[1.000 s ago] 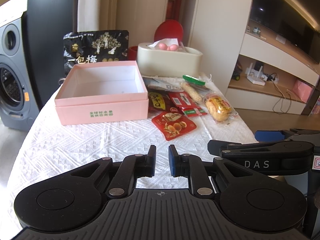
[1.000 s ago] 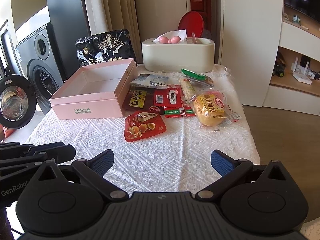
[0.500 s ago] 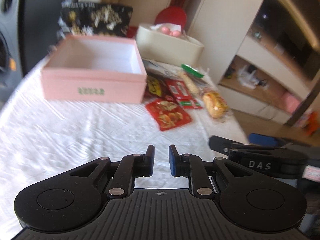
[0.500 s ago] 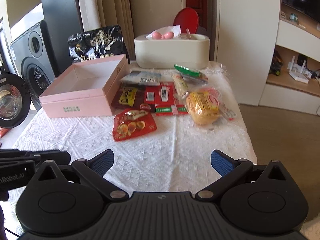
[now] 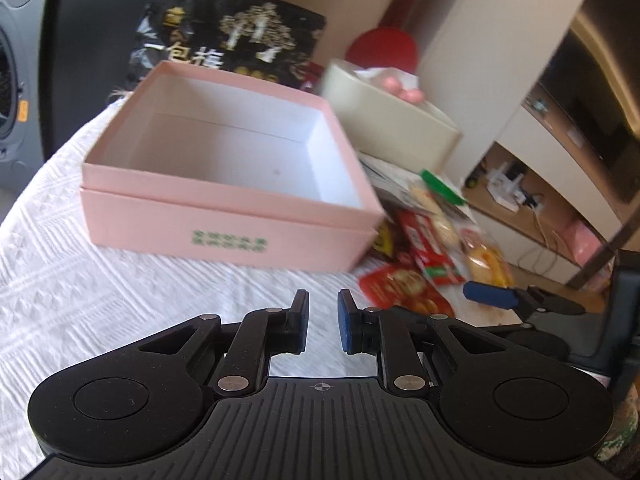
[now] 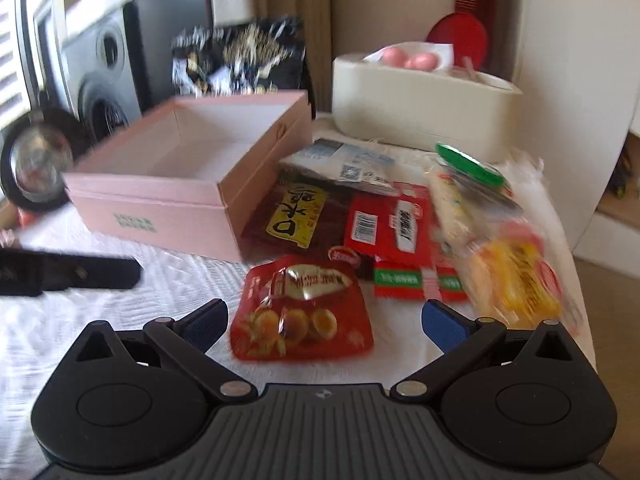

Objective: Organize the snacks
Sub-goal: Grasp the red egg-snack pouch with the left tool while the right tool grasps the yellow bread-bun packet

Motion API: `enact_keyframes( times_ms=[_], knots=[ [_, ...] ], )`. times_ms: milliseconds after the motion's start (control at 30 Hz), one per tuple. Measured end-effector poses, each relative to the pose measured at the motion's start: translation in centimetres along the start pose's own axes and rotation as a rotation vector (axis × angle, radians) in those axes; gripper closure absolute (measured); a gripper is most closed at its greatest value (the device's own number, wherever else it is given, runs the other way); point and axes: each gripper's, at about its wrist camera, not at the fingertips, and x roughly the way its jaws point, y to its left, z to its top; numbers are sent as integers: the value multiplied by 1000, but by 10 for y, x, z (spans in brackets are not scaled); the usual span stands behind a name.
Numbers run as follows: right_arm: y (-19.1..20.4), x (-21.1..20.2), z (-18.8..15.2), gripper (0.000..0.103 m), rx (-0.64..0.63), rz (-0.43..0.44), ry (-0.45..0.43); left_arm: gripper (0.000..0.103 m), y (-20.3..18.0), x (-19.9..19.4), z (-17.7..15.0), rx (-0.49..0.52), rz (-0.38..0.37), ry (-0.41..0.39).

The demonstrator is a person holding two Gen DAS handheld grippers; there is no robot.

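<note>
An empty pink box [image 5: 224,236] [image 6: 160,208] stands open on the white tablecloth. Right of it lie several snacks: a red pouch [image 6: 300,312] [image 5: 404,284], red packets [image 6: 392,224], a dark packet with a yellow label [image 6: 296,216], a yellow bun packet [image 6: 516,280] and a green-topped packet [image 6: 468,164]. My left gripper [image 5: 322,300] is shut on nothing, low over the cloth just in front of the box. My right gripper [image 6: 324,312] stands wide open, with the red pouch lying between its fingers in view. Neither pad touches the pouch.
A black snack bag [image 5: 232,44] leans behind the box. A cream tissue holder [image 6: 420,96] stands at the back right. The tablecloth [image 5: 100,288] drops off at the right edge beside the snacks. A washing machine [image 5: 12,80] is at the left, shelves at the right.
Both grippers have moved forward and down toward the table. The left has closed in on the pink box, the right on the red pouch. The jaws are unchanged.
</note>
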Motion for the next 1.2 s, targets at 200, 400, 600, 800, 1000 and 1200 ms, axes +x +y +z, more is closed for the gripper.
enact_keyframes(
  times_ms=[200, 400, 600, 800, 1000, 1200],
  knots=[
    [11, -3, 8, 47, -31, 11, -1, 85, 16, -15, 3, -38, -17, -40],
    [29, -29, -3, 53, -6, 169, 39, 85, 29, -18, -6, -89, 16, -10],
    [30, -69, -36, 25, -18, 242, 2, 85, 4, -32, -19, 17, -30, -2],
    [-9, -87, -60, 16, -21, -3, -49, 85, -44, -18, -36, 213, 23, 44],
    [-33, -75, -73, 5, 61, 16, 19, 78, -69, 3, -39, 411, 72, 87],
    [-30, -74, -75, 0, 35, 48, 45, 79, -29, -15, -37, 178, 112, 118]
  ],
)
